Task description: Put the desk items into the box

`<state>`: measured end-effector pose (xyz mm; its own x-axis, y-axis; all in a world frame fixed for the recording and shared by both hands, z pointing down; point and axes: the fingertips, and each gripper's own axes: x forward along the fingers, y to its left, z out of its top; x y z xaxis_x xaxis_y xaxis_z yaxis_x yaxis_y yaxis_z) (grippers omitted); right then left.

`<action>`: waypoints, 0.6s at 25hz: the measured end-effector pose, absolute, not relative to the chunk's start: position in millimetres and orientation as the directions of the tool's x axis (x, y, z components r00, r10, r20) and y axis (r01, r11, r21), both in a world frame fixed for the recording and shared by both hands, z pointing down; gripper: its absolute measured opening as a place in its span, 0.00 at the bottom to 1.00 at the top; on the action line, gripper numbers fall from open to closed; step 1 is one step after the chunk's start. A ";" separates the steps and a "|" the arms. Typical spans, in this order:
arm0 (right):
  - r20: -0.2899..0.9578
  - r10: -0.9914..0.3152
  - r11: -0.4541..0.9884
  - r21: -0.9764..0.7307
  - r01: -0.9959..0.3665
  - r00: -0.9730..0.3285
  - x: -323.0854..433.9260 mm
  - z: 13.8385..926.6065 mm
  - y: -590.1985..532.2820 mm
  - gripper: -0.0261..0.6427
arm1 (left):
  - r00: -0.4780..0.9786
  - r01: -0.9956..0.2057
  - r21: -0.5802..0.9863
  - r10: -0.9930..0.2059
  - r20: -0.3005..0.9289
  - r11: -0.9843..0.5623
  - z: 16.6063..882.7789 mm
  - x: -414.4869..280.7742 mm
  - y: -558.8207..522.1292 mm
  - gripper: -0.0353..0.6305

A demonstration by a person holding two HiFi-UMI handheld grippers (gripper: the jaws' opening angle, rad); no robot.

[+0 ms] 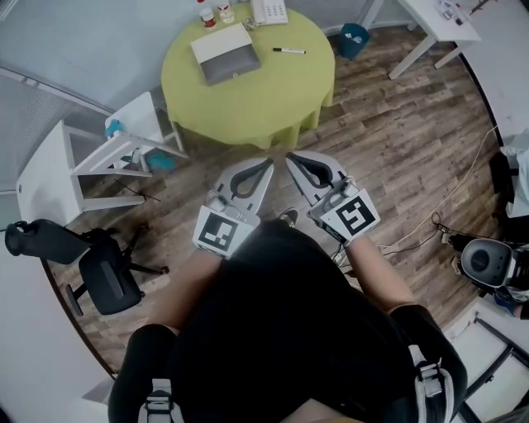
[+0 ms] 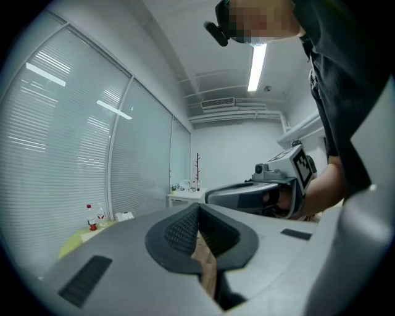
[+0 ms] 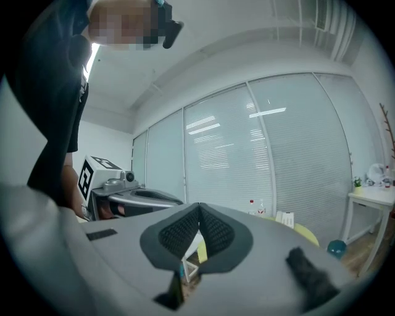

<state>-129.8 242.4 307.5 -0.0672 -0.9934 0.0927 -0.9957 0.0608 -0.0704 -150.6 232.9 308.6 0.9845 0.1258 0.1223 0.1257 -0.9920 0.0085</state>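
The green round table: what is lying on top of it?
On its green cloth lie a grey box, a black marker, a white keypad device and two small bottles. What the box holds is hidden.

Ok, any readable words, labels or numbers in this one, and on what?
No readable text.
Two white cubes with black square markers: patterns only, no letters.
Red-labelled small bottles on the round yellow-green table: labels too small.
White keypad device: too small.

Office: swivel chair (image 1: pixel 106 277) at 8 o'clock, round table (image 1: pixel 248 99) with phone (image 1: pixel 269 10) at 12, white desk (image 1: pixel 436 23) at 1, glass walls with blinds (image 2: pixel 68 154), ceiling tube light (image 2: pixel 256 65).
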 end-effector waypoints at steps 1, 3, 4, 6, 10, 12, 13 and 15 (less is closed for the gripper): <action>0.088 -0.994 0.066 -0.069 -0.995 -0.072 -125.1 307.1 246.0 0.06 | 0.984 0.126 0.012 0.127 0.125 -0.992 309.2 -145.7 237.3 0.06; 0.073 -0.994 0.070 -0.071 -0.995 -0.075 -116.9 305.5 251.4 0.06 | 0.983 0.130 0.021 0.131 0.126 -0.991 308.9 -136.0 244.0 0.06; 0.070 -0.995 0.069 -0.073 -0.995 -0.074 -113.0 305.2 253.6 0.06 | 0.983 0.133 0.022 0.135 0.125 -0.991 308.2 -131.6 246.6 0.06; 0.069 -0.995 0.062 -0.078 -0.995 -0.067 -105.4 305.7 258.3 0.06 | 0.982 0.143 0.018 0.144 0.123 -0.990 306.8 -123.2 250.9 0.06; 0.072 -0.996 0.040 -0.084 -0.996 -0.046 -88.6 309.0 265.8 0.06 | 0.979 0.160 0.021 0.162 0.126 -0.987 308.1 -104.1 255.9 0.06; 0.072 -0.997 0.031 -0.077 -0.997 -0.036 -80.7 311.1 267.4 0.06 | 0.978 0.173 0.018 0.174 0.119 -0.985 309.5 -95.1 257.4 0.06; 0.073 -0.997 0.026 -0.074 -0.997 -0.031 -77.0 312.6 267.7 0.06 | 0.977 0.179 0.019 0.180 0.114 -0.984 310.2 -91.0 257.8 0.06; 0.079 -0.997 0.015 -0.071 -0.997 -0.021 -69.4 315.1 266.7 0.06 | 0.976 0.190 0.025 0.191 0.105 -0.982 311.0 -82.8 256.8 0.06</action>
<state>-69.4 266.7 315.1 -0.0208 -0.9967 0.0787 -0.9974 0.0152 -0.0710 -82.8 256.8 311.0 0.9759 0.1913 0.1052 0.1897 -0.9815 0.0249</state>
